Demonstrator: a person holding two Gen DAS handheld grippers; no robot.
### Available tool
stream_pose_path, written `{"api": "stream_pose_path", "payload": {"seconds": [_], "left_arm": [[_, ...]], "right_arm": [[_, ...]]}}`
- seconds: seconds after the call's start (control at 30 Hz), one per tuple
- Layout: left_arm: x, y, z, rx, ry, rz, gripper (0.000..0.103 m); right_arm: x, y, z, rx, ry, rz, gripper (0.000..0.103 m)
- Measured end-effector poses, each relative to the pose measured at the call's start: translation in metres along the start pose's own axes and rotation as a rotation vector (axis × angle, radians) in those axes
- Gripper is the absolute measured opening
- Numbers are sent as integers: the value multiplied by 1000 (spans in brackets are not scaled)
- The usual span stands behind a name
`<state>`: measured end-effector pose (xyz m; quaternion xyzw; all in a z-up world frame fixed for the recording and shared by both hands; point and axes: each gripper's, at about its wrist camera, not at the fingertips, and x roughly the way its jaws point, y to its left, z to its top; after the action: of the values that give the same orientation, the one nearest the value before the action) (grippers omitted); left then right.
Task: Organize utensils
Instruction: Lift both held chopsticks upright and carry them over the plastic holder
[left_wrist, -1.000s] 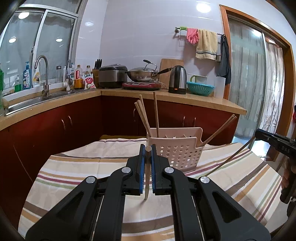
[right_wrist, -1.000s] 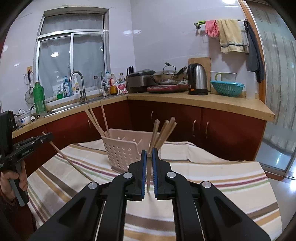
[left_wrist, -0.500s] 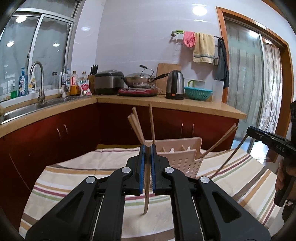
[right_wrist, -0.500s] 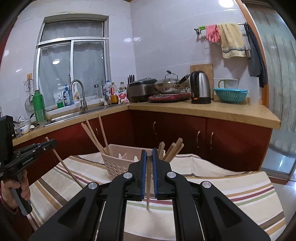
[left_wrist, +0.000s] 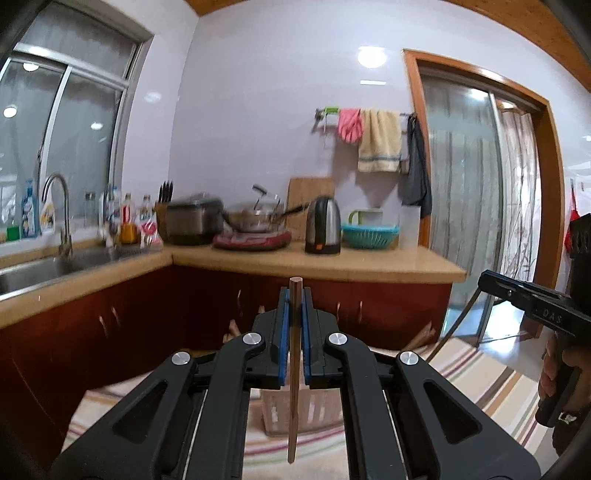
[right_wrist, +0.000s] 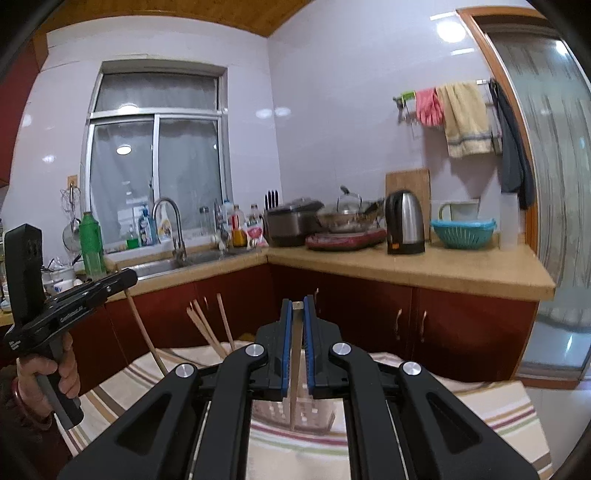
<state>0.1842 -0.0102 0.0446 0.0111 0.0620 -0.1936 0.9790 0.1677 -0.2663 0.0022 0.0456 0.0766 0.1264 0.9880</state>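
My left gripper (left_wrist: 295, 295) is shut on a brown wooden chopstick (left_wrist: 293, 373) that hangs point down above the white perforated utensil basket (left_wrist: 280, 408). My right gripper (right_wrist: 297, 306) is shut on a pale chopstick (right_wrist: 295, 369), held upright over the same basket (right_wrist: 273, 411). Several chopsticks (right_wrist: 207, 328) stand tilted in the basket's left part. The basket sits on a striped tablecloth (right_wrist: 491, 410), mostly hidden behind the gripper bodies. The right gripper shows in the left wrist view (left_wrist: 484, 280), the left gripper in the right wrist view (right_wrist: 127, 277), each with its chopstick hanging down.
A kitchen counter (left_wrist: 332, 260) runs behind the table with a kettle (left_wrist: 324, 225), wok, rice cooker and teal colander (right_wrist: 463, 232). A sink with tap (right_wrist: 170, 229) is at the left. A glass door (left_wrist: 476, 206) stands at the right.
Both grippers have risen and tilted up with their chopsticks; the basket has dropped low in both views and is now largely hidden behind the gripper bodies.
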Motion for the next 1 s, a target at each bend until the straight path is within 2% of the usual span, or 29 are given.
{"api": "stream_pose_path", "payload": {"seconds": [0.23,0.57,0.77,1.0], "left_arm": [[15,-8,33,29,-77,-18,6],[54,-6,50,7,-113,-15,6],[72,-12,52,23,-141,-15,6],[93,-6,32,2,-104,-12,6]], "right_arm": [[3,-1,26,-28,-68,-3,7],[36,-5,33,-10,-107,13,7],[57,-5,42,-8,-171,8,7],[88,-15,26,23,-198,-8,7]]}}
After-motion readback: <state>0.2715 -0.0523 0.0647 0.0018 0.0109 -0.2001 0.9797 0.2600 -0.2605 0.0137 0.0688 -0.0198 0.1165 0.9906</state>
